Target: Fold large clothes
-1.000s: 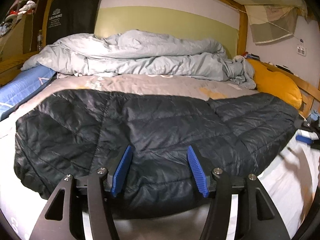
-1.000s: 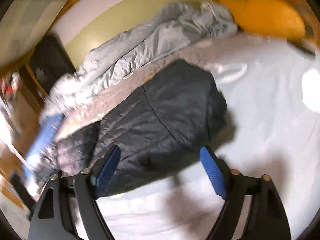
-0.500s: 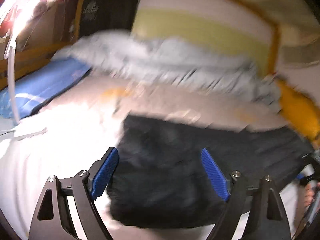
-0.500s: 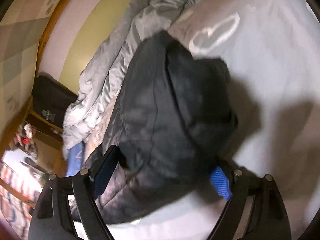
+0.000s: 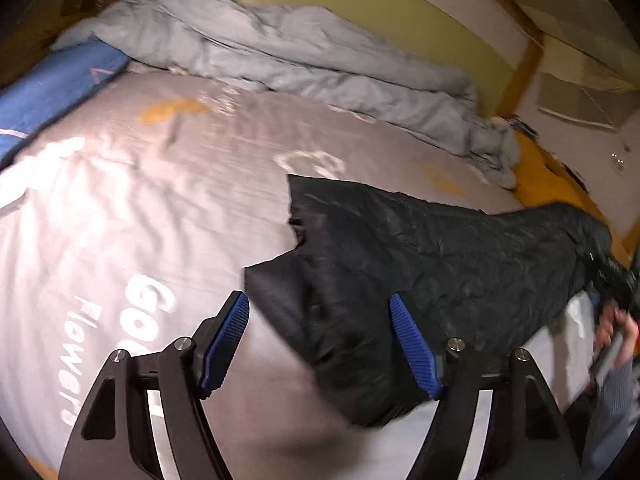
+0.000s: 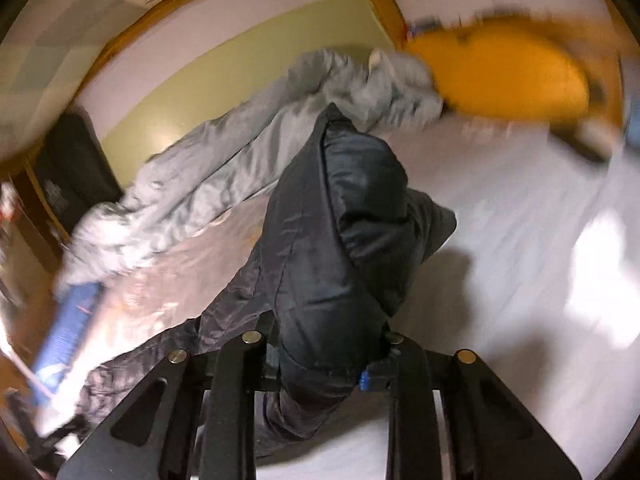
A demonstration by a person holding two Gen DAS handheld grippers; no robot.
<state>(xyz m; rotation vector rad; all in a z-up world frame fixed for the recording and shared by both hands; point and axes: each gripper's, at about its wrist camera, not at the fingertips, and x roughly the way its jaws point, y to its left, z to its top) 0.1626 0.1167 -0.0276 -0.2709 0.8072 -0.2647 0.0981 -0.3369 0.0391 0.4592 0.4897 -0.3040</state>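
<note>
A black quilted jacket (image 5: 420,264) lies across the printed grey bed sheet (image 5: 120,200). Its near corner lies loose between the blue pads (image 5: 416,344) of my left gripper (image 5: 318,304). Those jaws are closing but stand wide, and the pads press on nothing. The jacket's far right end rises toward a person's hand (image 5: 612,328) at the frame edge. In the right wrist view the jacket (image 6: 340,220) is bunched between the closing jaws of my right gripper (image 6: 324,360), which is shut on it and holds it above the sheet (image 6: 520,260). The fabric hides most of the pads.
A crumpled grey duvet (image 5: 280,52) runs along the far wall. An orange pillow (image 6: 508,76) sits at the bed's right end and a blue mat (image 5: 52,88) at its left. A wooden bed frame (image 5: 520,68) borders the mattress.
My right gripper has closed on the jacket's end and raised it. The jacket is no longer spread flat and now fills only the right half of the left wrist view. The left jaws stand wider.
</note>
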